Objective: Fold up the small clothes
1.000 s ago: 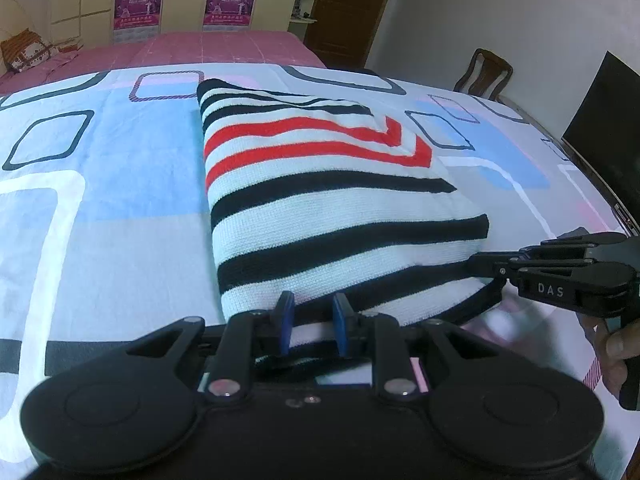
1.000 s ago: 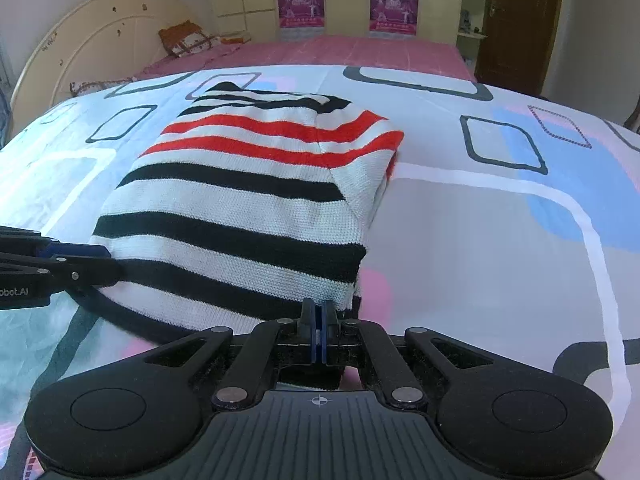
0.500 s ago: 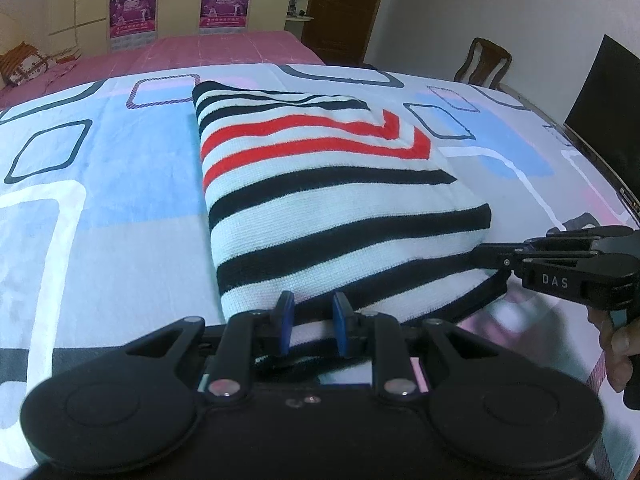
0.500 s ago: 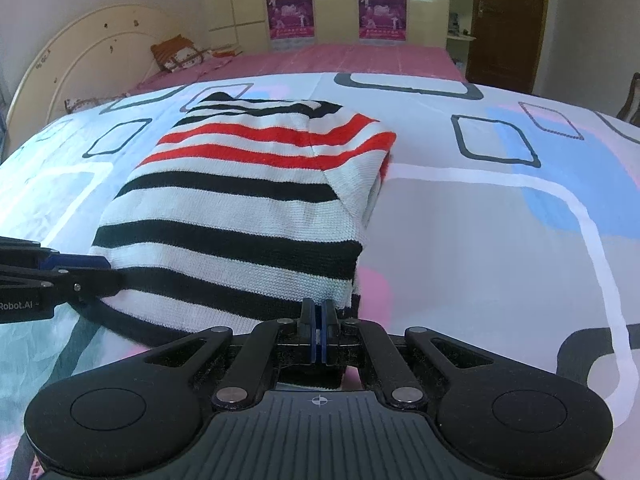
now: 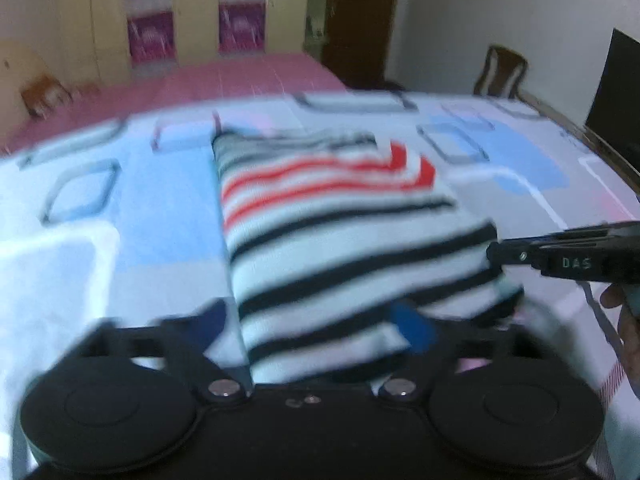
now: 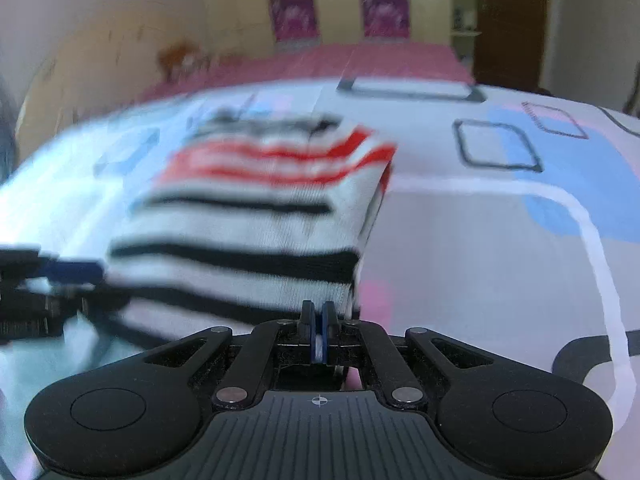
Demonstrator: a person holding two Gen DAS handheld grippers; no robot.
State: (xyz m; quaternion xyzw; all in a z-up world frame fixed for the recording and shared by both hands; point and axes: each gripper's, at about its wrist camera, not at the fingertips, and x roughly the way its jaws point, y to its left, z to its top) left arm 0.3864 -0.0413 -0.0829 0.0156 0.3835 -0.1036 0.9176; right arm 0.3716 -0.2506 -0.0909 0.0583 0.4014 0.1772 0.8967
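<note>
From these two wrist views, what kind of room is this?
Most likely a bedroom: the striped garment lies on a bed with a patterned sheet, a rounded headboard stands behind, and a wooden door beyond.

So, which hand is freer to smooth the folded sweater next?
Probably left: the left gripper is opening wide around the striped sweater; the right gripper, also opening, has cloth between its pads.

Motion-blurred striped sweater (image 5: 340, 240), its near hem hidden behind the left tongs (image 5: 316, 326)

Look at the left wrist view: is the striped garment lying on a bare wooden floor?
No. The striped garment lies on a patterned bedsheet.
</note>
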